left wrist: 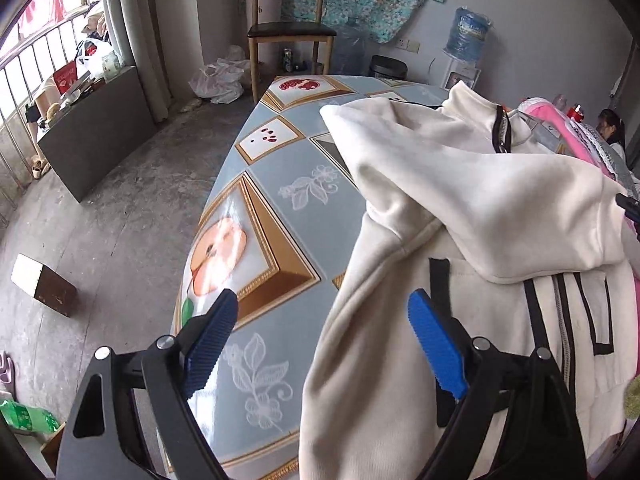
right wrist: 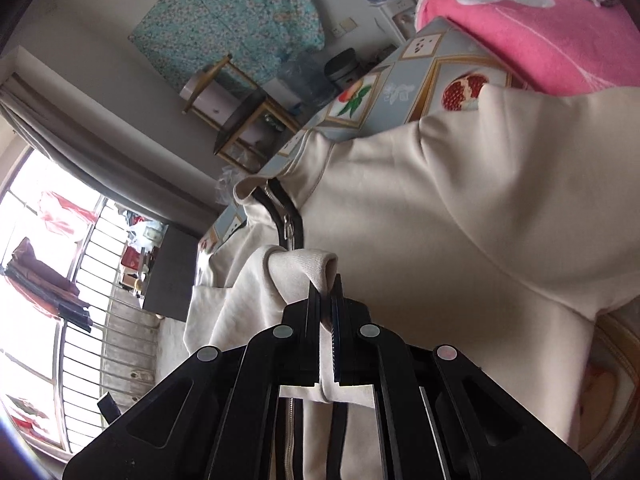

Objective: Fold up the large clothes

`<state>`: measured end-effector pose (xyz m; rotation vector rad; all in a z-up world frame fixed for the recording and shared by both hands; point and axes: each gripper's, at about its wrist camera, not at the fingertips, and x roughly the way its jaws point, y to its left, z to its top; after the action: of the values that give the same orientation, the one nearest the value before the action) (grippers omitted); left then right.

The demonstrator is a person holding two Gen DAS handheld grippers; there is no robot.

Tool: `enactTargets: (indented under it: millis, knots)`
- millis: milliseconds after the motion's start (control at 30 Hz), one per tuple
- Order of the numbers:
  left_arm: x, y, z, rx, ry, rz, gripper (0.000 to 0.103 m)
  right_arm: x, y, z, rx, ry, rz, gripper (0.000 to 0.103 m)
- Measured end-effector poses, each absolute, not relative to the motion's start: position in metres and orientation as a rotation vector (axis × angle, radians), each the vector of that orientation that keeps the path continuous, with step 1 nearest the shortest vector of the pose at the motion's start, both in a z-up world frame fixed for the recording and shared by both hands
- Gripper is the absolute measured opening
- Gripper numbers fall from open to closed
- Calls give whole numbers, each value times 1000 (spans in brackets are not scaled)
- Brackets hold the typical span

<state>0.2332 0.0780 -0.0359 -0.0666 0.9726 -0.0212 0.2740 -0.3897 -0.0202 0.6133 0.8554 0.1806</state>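
Cream fabric fills most of what I see: the jacket [left wrist: 460, 208] is spread over the tabletop [left wrist: 272, 168], whose covering is printed with framed fruit and pale flowers. My right claw [right wrist: 326, 292] has just snapped closed, and its fingers [right wrist: 314, 308] pinch a ribbed cuff [right wrist: 304, 264] of the jacket, the knit edge bunched above the tips, so that sleeve is lifted off the tabletop. Just beyond the cuff the jacket's black-edged zipper [right wrist: 286, 220] runs up toward the collar. My left claw [left wrist: 324, 344] stands wide apart with nothing gripped; one blue pad [left wrist: 210, 344] hangs over the bare tabletop beside the jacket's edge, the other [left wrist: 438, 344] over the jacket's body near a black trim strip. From the left view the jacket's folded-over sleeve lies across its chest, and the collar with the zipper pull [left wrist: 500, 128] stands up at the far side. A pink blanket [right wrist: 540, 32] with a white flower lies on the tabletop just beyond the jacket. Past the far end of the tabletop stands a wooden chair [left wrist: 290, 32] with a dark seat, and a water dispenser bottle [left wrist: 468, 34] sits by the wall.
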Motion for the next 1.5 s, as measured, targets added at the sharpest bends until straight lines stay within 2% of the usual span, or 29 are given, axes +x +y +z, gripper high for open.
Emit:
enactTargets:
  millis: [100, 167, 200, 267, 400, 433, 567, 700, 767, 800, 833, 867, 933, 1000, 1100, 1167, 1200, 1233, 1267, 1500]
  knots:
    - [242, 75, -45, -32, 1002, -14, 85, 280, -407, -34, 638, 902, 122, 5]
    - [247, 73, -53, -7, 1015, -8, 85, 286, -408, -44, 615, 955, 81, 14]
    - [249, 73, -55, 6, 1017, -2, 85, 286, -408, -44, 586, 963, 47, 19]
    - [252, 74, -56, 21, 1011, 2, 85, 284, -407, -33, 502, 930, -27, 41]
    - [250, 80, -51, 46, 972, 35, 85, 286, -372, 6, 284, 830, -70, 44]
    - [249, 82, -49, 58, 957, 55, 82, 290, -358, 14, 241, 820, -36, 46]
    - [245, 92, -46, 23, 945, 58, 77, 330, -263, 26, 104, 879, 266, 51]
    - [248, 79, -50, 47, 978, -21, 75, 386, -156, 6, 29, 1050, 547, 51]
    - [251, 73, -51, 62, 982, -28, 69, 418, -104, -10, -27, 1136, 615, 51]
    - [253, 72, -52, 72, 982, -22, 60, 430, -82, -18, -51, 1168, 634, 51]
    - [254, 72, -53, 79, 983, -13, 48, 444, -61, -27, -78, 1202, 647, 51]
    - [256, 73, -55, 77, 991, -17, 42, 456, -41, -37, -99, 1239, 659, 51]
    - [258, 79, -57, 37, 1000, -37, 25, 477, -14, -55, -127, 1292, 636, 51]
    - [257, 84, -56, 4, 992, -53, 14, 490, 4, -72, -158, 1341, 608, 51]
    - [252, 90, -53, -29, 969, -69, 8, 503, 19, -89, -226, 1383, 535, 51]
    - [249, 96, -54, -56, 966, -72, 6, 504, 20, -99, -253, 1422, 513, 40]
    - [248, 100, -55, -75, 965, -75, 5, 503, 22, -96, -277, 1412, 515, 32]
    - [247, 102, -56, -92, 963, -76, 4, 501, 23, -95, -288, 1425, 542, 9]
    - [246, 105, -56, -109, 960, -80, 4, 500, 22, -93, -278, 1436, 554, 6]
    - [241, 109, -57, -158, 950, -95, 2, 499, 30, -69, -186, 1326, 637, 5]
